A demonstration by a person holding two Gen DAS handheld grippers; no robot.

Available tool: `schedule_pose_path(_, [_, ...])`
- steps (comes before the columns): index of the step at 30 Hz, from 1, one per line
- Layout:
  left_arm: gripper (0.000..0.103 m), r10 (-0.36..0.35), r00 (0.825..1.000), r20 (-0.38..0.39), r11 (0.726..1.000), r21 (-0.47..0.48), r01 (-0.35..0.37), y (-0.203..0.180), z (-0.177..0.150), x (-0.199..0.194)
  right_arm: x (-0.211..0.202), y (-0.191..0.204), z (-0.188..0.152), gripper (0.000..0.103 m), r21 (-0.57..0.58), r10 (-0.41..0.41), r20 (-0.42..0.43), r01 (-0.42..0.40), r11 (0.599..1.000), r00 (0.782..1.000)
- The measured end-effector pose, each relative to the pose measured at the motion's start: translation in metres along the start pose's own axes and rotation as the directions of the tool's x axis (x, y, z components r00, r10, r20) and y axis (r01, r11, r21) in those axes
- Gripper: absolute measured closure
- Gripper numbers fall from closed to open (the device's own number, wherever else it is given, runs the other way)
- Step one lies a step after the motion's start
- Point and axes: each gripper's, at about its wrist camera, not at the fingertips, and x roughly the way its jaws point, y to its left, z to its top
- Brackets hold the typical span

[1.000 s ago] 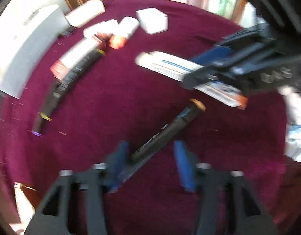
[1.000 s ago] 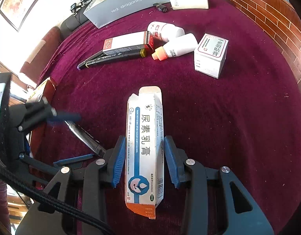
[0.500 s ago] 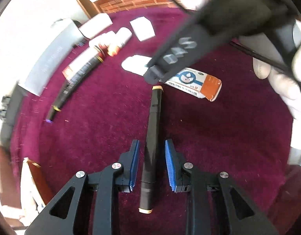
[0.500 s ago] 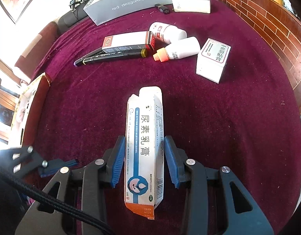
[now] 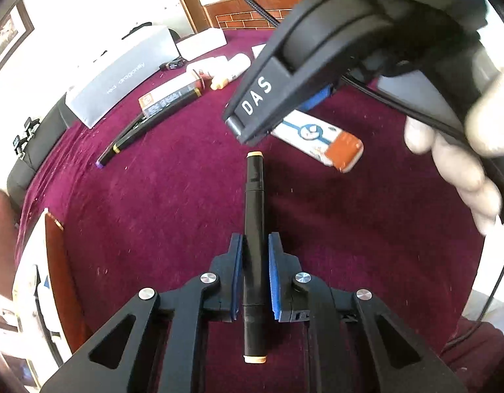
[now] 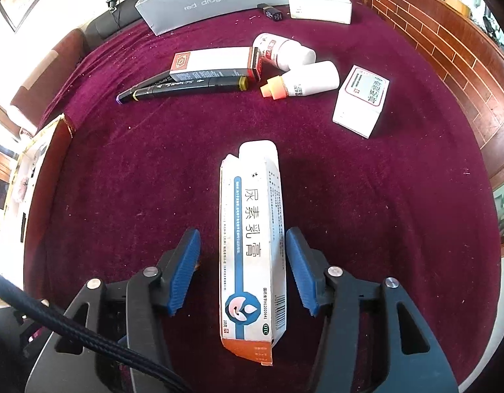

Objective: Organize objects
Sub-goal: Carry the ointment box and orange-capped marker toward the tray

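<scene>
Left claw (image 5: 255, 252) just closed, clamped on black marker (image 5: 254, 229), right claw (image 6: 243, 262) just widened, pads clear of ointment carton (image 6: 252, 239) on maroon counter (image 6: 383, 213).

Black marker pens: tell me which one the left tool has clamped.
The beige-capped marker, alone between the left tool pads; the two others lie beside the red-and-white box.

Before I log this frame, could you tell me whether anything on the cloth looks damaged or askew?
The ointment box between the right gripper's open jaws has its far end flap popped open; nothing is spilled.
</scene>
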Motion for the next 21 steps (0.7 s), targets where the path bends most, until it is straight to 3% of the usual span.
schedule_pose_path(4, [0.091,-0.001,1.0,0.028,0.998,-0.064,0.002,0.007,-0.011,-0.015,0.0,0.005,-0.002,0.049,-0.02,-0.034,0.007,0.034,0.999,0.999])
schedule_pose_path(10, [0.091,0.002,0.998,0.068,0.99,-0.143,0.008,0.018,-0.019,-0.031,0.004,0.025,-0.009,0.049,-0.122,-0.166,0.037,0.169,0.978,0.986])
schedule_pose_path(13, [0.091,-0.007,0.996,0.085,0.986,-0.164,0.021,0.025,-0.021,-0.032,0.003,0.026,-0.011,0.051,-0.116,-0.175,0.051,0.18,0.977,0.983])
schedule_pose_path(17, [0.091,-0.024,0.993,0.112,0.982,-0.183,0.044,0.028,-0.025,-0.039,-0.002,0.024,-0.016,0.078,-0.102,-0.172,0.068,0.178,0.979,0.983])
schedule_pose_path(21, [0.091,-0.029,0.992,0.126,0.974,-0.218,0.056,0.034,-0.031,-0.046,-0.011,0.021,-0.021,0.082,-0.079,-0.142,0.079,0.148,0.986,0.987])
